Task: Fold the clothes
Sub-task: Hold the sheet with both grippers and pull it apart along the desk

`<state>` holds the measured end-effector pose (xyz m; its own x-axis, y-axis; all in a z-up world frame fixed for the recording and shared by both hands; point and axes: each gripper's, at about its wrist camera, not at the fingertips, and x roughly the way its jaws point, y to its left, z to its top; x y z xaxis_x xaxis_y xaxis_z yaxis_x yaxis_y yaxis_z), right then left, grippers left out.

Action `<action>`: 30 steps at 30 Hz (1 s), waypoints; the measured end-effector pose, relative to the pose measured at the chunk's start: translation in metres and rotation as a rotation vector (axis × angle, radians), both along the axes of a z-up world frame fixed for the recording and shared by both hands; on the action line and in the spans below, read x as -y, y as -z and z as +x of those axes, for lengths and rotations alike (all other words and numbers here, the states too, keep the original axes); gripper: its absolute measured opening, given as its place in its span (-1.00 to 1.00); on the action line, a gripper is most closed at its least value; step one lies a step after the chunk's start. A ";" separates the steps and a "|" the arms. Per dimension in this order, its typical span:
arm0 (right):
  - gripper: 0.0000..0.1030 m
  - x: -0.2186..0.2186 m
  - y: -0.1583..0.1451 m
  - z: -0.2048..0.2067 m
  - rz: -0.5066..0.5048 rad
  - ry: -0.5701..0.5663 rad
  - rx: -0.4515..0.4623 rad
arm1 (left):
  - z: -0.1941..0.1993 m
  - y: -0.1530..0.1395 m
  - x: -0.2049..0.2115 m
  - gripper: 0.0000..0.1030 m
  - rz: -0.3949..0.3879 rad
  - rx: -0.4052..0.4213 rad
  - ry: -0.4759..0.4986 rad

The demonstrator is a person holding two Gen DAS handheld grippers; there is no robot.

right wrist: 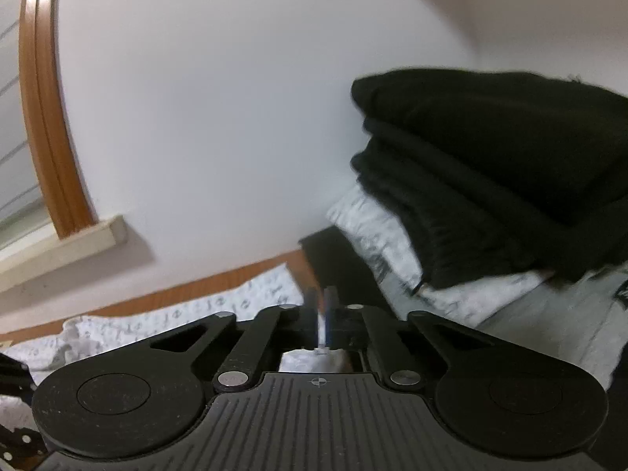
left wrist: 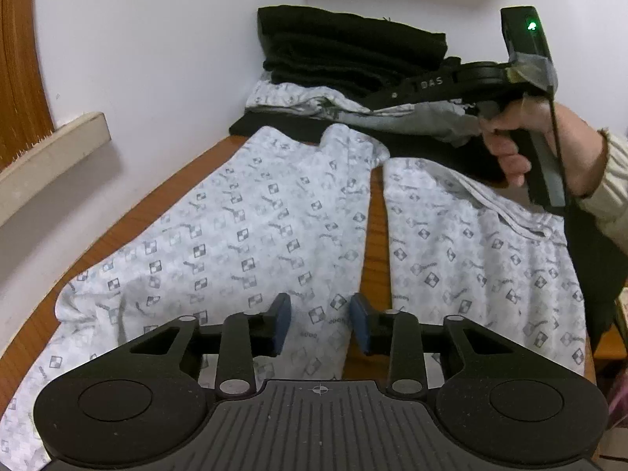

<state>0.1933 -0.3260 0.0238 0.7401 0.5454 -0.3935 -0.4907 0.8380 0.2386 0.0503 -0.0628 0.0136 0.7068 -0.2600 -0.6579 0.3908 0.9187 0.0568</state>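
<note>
Patterned trousers spread flat across desk, legs pointing to far edge. Left gripper jaws apart, hovering over near part of left leg. Right gripper jaws together, pinching thin white fabric edge, held by hand. Folded stack in far corner by wall.

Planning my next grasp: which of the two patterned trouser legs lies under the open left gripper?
The white patterned trouser leg beside the wall; the other leg lies across the bare wood gap.
</note>
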 end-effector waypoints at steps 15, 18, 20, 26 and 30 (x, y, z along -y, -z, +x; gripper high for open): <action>-0.19 -0.021 0.013 0.031 -0.095 -0.112 -0.187 | 0.003 -0.023 -0.038 -0.93 -0.074 0.065 -0.062; -0.11 -0.012 0.009 0.027 -0.058 -0.148 -0.182 | 0.005 -0.030 -0.051 -0.93 -0.107 0.082 -0.105; -0.07 -0.009 0.007 0.020 -0.078 -0.198 -0.179 | 0.007 -0.032 -0.059 -0.93 -0.129 0.088 -0.128; -0.02 -0.022 0.008 0.006 -0.228 -0.269 -0.139 | 0.006 -0.043 -0.075 -0.93 -0.189 0.099 -0.147; -0.23 -0.049 0.006 0.013 -0.346 -0.303 -0.074 | 0.001 -0.054 -0.078 -0.93 -0.198 0.124 -0.151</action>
<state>0.2063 -0.2773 0.0179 0.5305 0.5604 -0.6360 -0.7180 0.6958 0.0143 0.0515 0.0157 0.0677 0.8194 -0.2605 -0.5105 0.2502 0.9640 -0.0904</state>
